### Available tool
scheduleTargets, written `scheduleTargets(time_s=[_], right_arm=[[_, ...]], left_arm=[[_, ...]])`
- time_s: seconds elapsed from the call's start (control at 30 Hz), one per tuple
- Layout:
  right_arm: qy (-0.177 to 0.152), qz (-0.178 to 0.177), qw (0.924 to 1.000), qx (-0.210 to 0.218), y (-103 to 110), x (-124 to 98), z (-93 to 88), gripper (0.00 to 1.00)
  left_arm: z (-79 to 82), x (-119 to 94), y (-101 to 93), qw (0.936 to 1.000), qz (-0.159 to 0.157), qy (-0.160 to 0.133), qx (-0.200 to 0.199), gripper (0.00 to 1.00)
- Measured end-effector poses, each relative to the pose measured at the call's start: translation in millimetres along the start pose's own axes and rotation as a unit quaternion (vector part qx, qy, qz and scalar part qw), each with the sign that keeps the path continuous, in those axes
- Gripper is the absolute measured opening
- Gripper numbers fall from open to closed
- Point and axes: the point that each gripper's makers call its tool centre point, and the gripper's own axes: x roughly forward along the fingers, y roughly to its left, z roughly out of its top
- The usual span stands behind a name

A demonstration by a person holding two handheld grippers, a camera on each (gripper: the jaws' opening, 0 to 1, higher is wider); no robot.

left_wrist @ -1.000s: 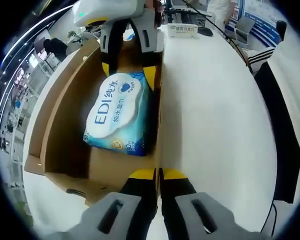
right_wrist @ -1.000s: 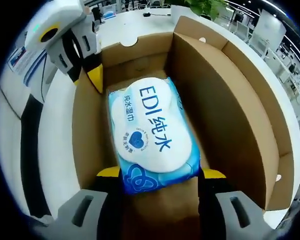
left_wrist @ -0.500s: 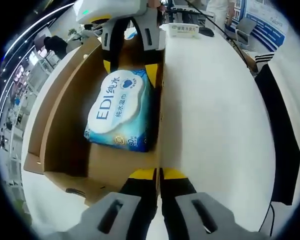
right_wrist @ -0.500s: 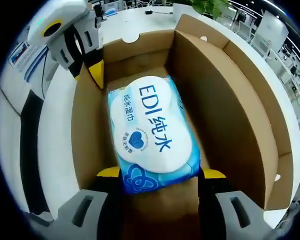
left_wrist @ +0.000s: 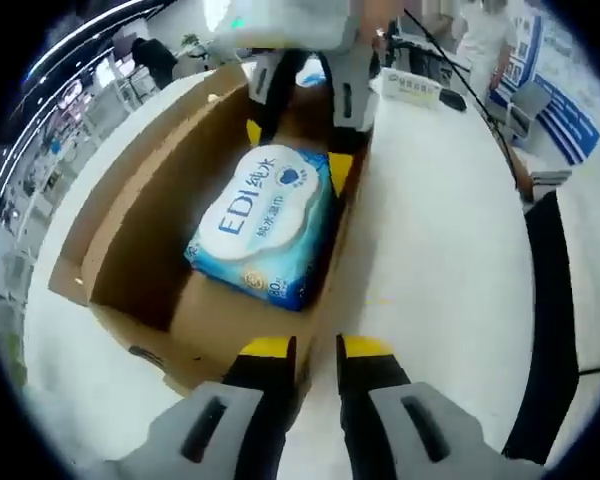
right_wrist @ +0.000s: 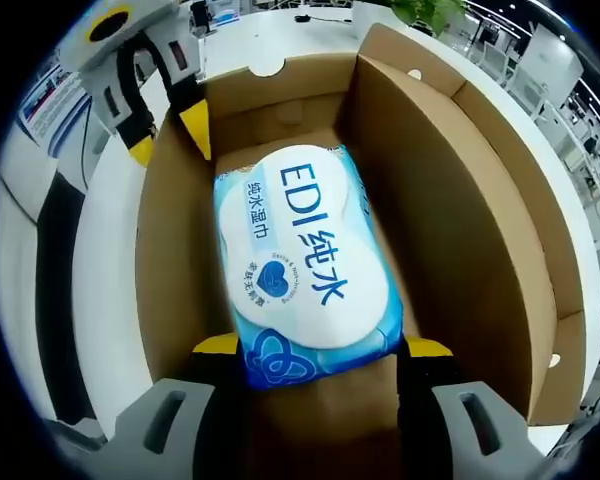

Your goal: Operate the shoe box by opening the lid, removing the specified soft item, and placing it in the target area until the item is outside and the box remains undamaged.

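The right gripper's (right_wrist: 311, 350) jaws are standing wide on either side of the wet-wipe pack (right_wrist: 305, 270), their yellow tips pressing against its two long edges at the near end, so the pack is being gripped between them. The pack (white and blue, with "EDI" printed in large letters) is lying flat on the floor of the shoe box (right_wrist: 450, 190), printed face up, closer to one side wall than the other. The box is sitting open on the white bench (right_wrist: 110, 260), its brown cardboard lid folded back and standing up along the far long side.

In the left gripper view, the left gripper's (left_wrist: 315, 348) jaws are sitting narrow, with a slim gap between the yellow tips, and nothing is lying between them. They are hovering just over the near corner of the box, at the rim of its short end wall, and whether they are touching the cardboard is hard to tell. In that same view the right gripper is reaching into the far end of the box, its tips flanking the pack there.

A black strip (left_wrist: 550, 330) is lying along the bench well apart from the box, and a white sign (left_wrist: 412, 86) is standing at the far end.
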Motion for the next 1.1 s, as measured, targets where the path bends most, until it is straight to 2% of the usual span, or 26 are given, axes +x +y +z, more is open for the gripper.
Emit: scheduleTargets(time_s=[0.03,0.07,0.1,0.17,0.27,0.33,0.47,0.53,0.57,0.6,0.63,0.77,0.87,0.93,1.0,1.1], right_arm=[[-0.001,0.000,1.0000,0.001,0,0,0.1,0.59],[-0.002,0.000,1.0000,0.000,0,0,0.2,0.59],[-0.002,0.000,1.0000,0.000,0,0,0.3,0.59],[-0.002,0.000,1.0000,-0.001,0,0,0.5,0.60],[-0.010,-0.001,0.9999,0.002,0,-1,0.7,0.61],[-0.016,-0.007,0.9998,0.000,-3,-2,1.2,0.63],[-0.057,-0.029,0.9970,0.045,-8,-7,1.4,0.65],[-0.057,-0.041,0.9955,0.063,-14,-12,-2.4,0.70],[-0.056,-0.047,0.9933,0.089,-15,-16,-3.7,0.73],[-0.069,-0.051,0.9926,0.086,-17,-18,-0.1,0.74],[-0.079,-0.049,0.9926,0.078,-15,-21,2.2,0.73],[-0.086,-0.069,0.9919,0.063,-12,-24,5.2,0.70],[-0.102,-0.075,0.9881,0.088,-12,-28,6.4,0.70],[-0.114,-0.082,0.9861,0.089,-14,-34,8.4,0.71],[-0.137,-0.091,0.9807,0.106,-18,-44,14.3,0.76],[-0.154,-0.080,0.9753,0.136,-18,-54,20.0,0.89]], left_arm=[[7.4,-5,1.2,0.9990,-0.008,-0.024,-0.038,0.17],[10.3,-7,1.1,0.9974,-0.011,-0.034,-0.063,0.20],[12.8,-11,1.6,0.9962,-0.011,-0.042,-0.076,0.25],[20.8,-19,7.7,0.9941,0.005,-0.074,-0.079,0.26],[35.3,-31,8.3,0.9840,0.000,-0.124,-0.128,0.29],[42.2,-38,9.5,0.9792,0.004,-0.146,-0.140,0.31],[40.2,-40,9.8,0.9811,0.010,-0.141,-0.132,0.36],[43.5,-44,10.7,0.9775,0.009,-0.156,-0.142,0.41],[46.1,-47,12.4,0.9742,0.009,-0.166,-0.152,0.43],[47.4,-48,13.0,0.9726,0.010,-0.171,-0.157,0.45],[51.5,-51,15.6,0.9673,0.011,-0.187,-0.171,0.46],[59.7,-62,30.9,0.9568,0.037,-0.219,-0.187,0.47],[62.2,-67,40.3,0.9549,0.053,-0.226,-0.186,0.48],[65.4,-71,46.2,0.9522,0.054,-0.235,-0.188,0.50],[66.4,-73,48.8,0.9518,0.051,-0.235,-0.191,0.51],[70.1,-77,52.9,0.9489,0.045,-0.245,-0.194,0.54]])
